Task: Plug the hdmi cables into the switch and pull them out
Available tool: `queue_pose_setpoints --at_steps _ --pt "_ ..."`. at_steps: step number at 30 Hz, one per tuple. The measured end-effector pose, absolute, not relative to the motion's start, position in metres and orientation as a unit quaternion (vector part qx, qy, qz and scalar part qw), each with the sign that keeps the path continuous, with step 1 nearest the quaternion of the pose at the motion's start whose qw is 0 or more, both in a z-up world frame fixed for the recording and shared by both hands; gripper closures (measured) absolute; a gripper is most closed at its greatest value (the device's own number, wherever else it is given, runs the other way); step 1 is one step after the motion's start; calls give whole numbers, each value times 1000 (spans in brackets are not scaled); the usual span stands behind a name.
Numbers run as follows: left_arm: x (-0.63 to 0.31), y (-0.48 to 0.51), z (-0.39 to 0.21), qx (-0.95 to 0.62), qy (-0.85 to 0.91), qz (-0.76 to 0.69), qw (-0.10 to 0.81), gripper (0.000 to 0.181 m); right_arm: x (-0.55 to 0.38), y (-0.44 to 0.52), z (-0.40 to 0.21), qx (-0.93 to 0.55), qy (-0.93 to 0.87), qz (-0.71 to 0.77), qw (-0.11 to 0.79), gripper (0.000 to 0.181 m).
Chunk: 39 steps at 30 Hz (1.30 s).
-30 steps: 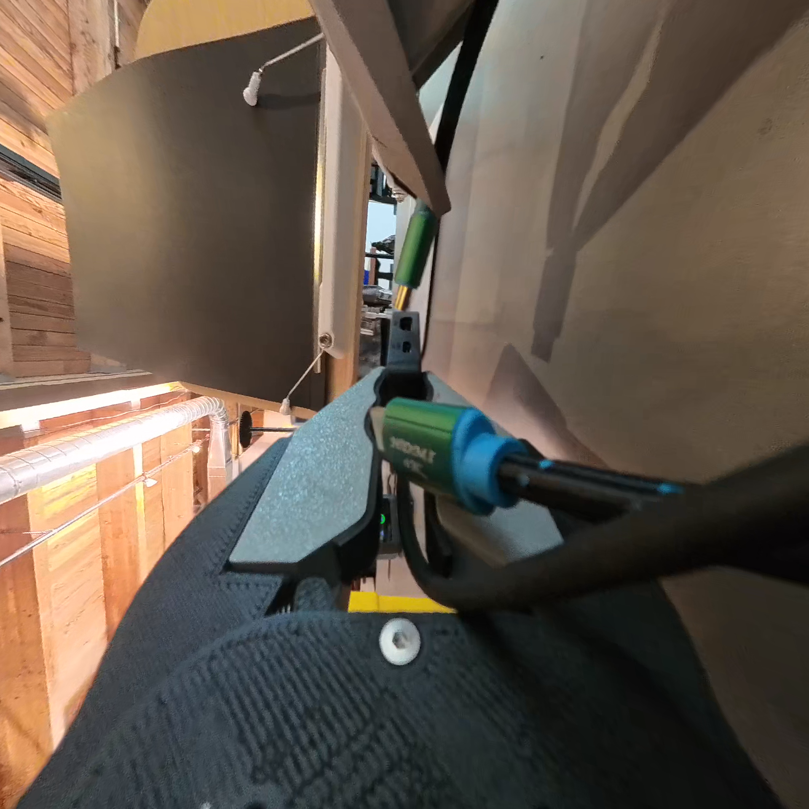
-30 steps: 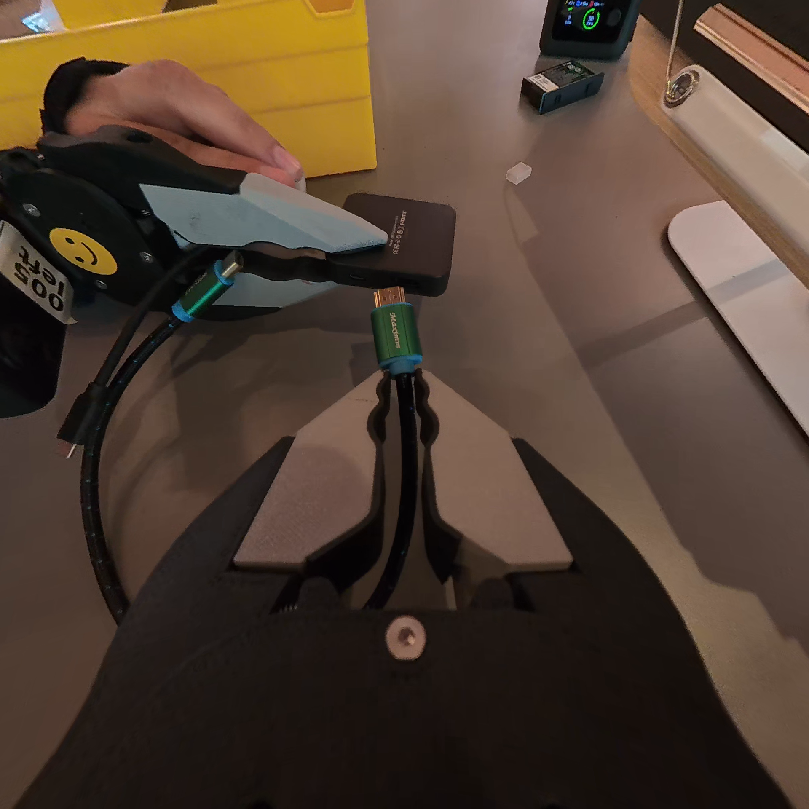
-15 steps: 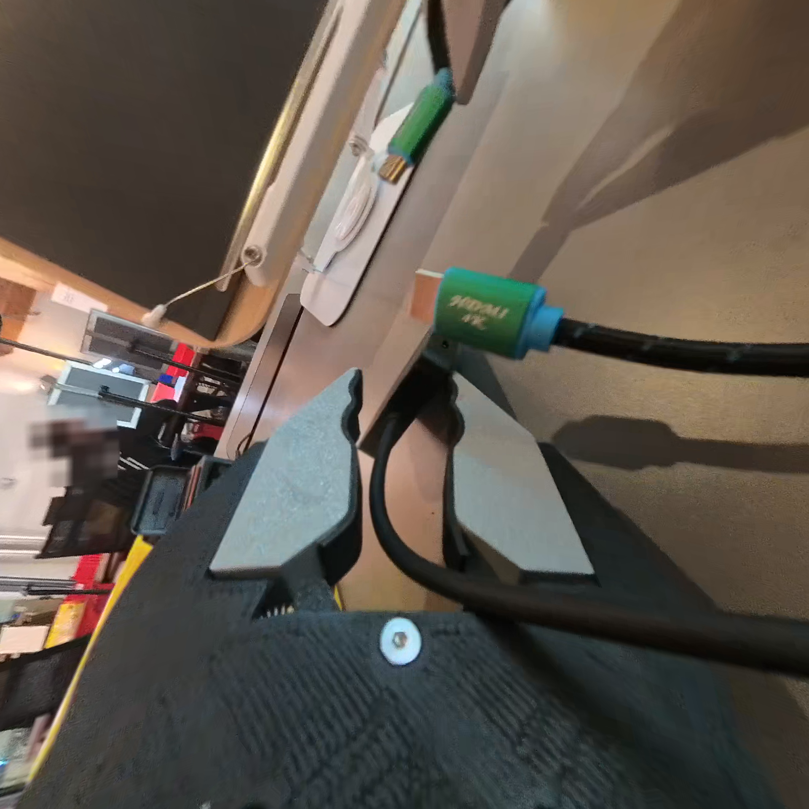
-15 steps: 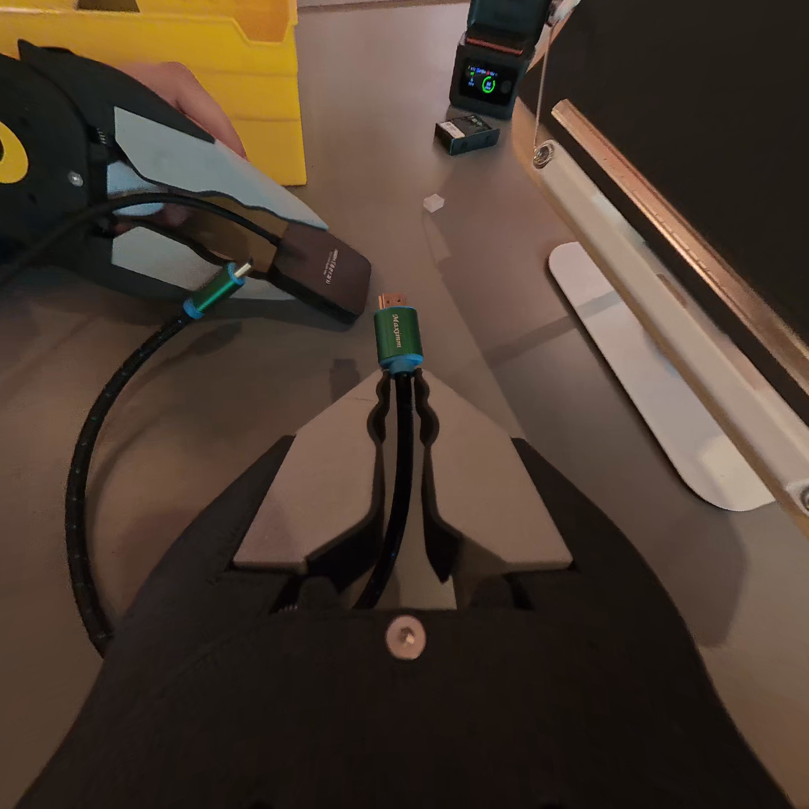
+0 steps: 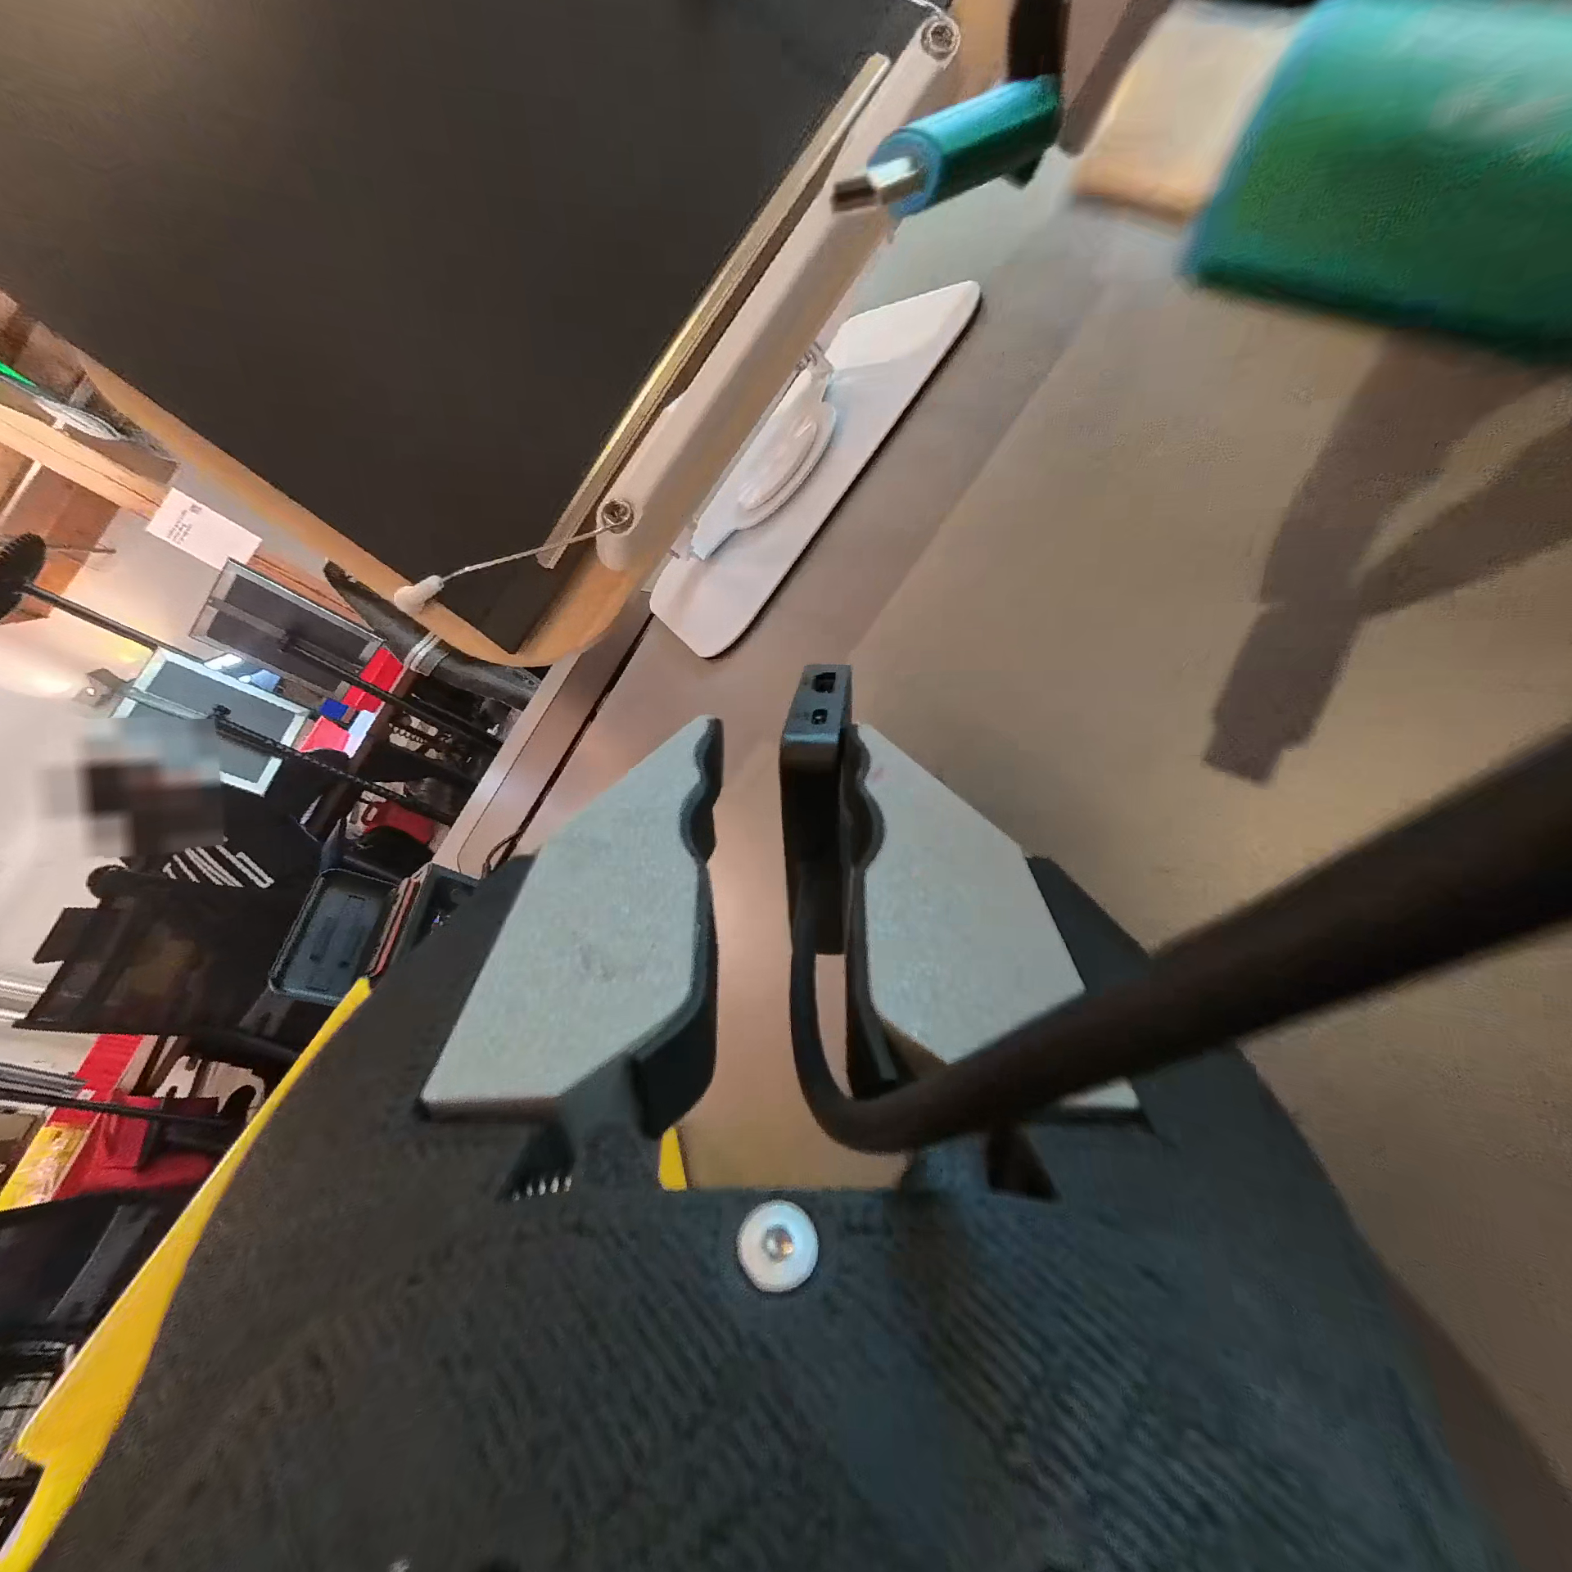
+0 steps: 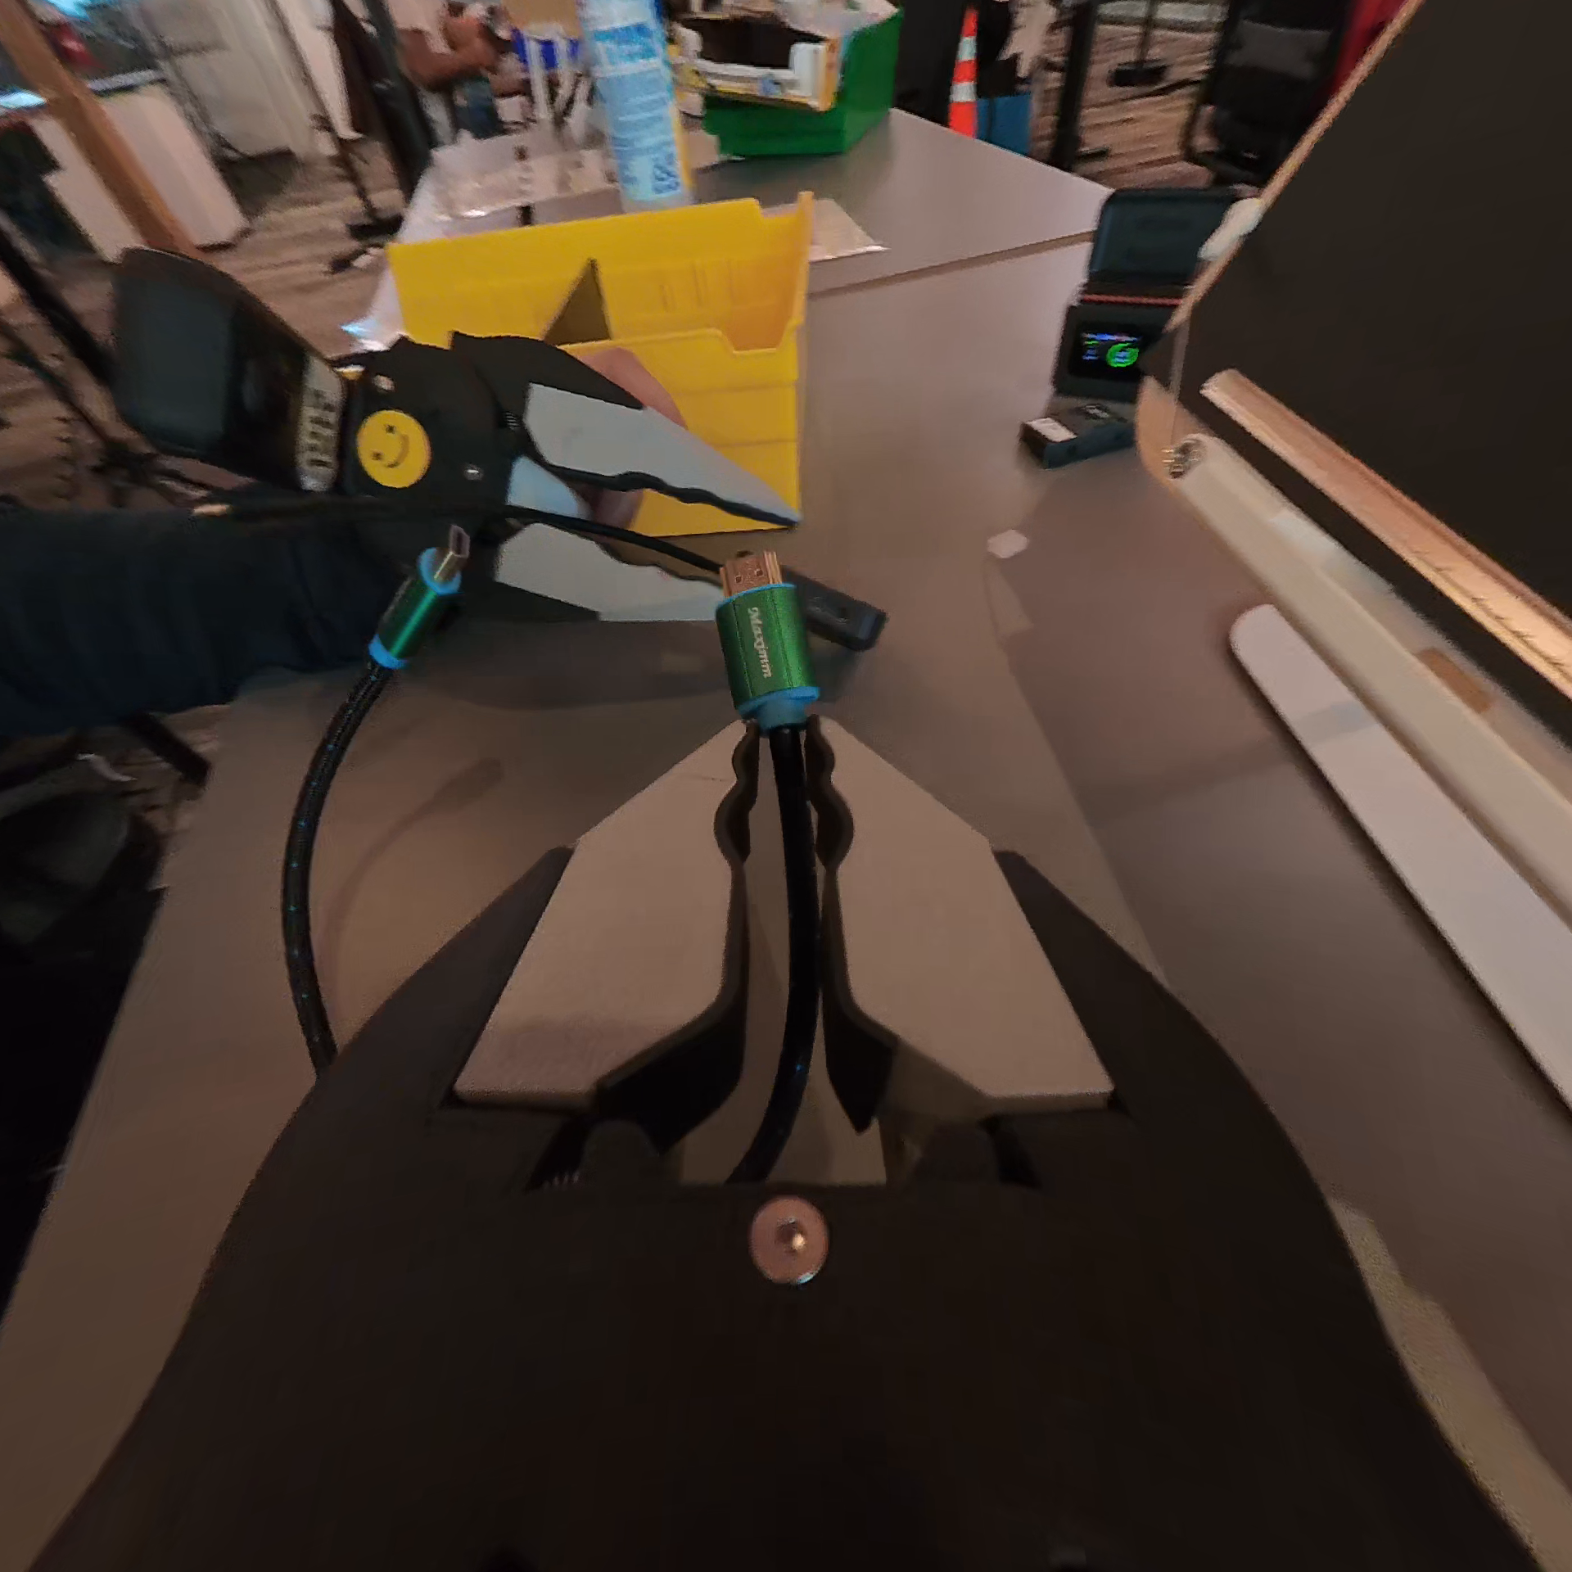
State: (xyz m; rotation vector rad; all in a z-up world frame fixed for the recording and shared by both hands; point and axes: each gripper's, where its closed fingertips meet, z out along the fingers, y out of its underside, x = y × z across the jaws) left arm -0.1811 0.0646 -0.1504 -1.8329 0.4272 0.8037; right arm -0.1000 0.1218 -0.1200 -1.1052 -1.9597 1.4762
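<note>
The right tool (image 6: 778, 748) pinches the HDMI cable (image 6: 795, 893) behind its plug, aiming at the switch (image 6: 838, 614) at 12 o'clock; the left tool (image 5: 778, 766) is spread, letting go.

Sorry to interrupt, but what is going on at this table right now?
A person is working two handheld grippers. The right gripper is clamped on a black HDMI cable, its green plug pointing at the small black switch. The left gripper is open around the switch. The plug is not inserted. A second green plug hangs free.
</note>
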Motion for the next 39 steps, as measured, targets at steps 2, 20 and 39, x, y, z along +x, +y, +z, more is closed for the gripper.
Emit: queue_pose_setpoints --at_steps 2,20,39 --pt "-180 64 -155 -769 191 334 511 170 -99 117 -123 -399 -712 540 206 174" --pt "-136 69 -158 -765 255 243 539 170 -103 120 -161 -459 -741 458 173 174" --pt "-133 74 -149 -799 137 87 579 171 -120 120 -192 -521 -734 381 211 173"
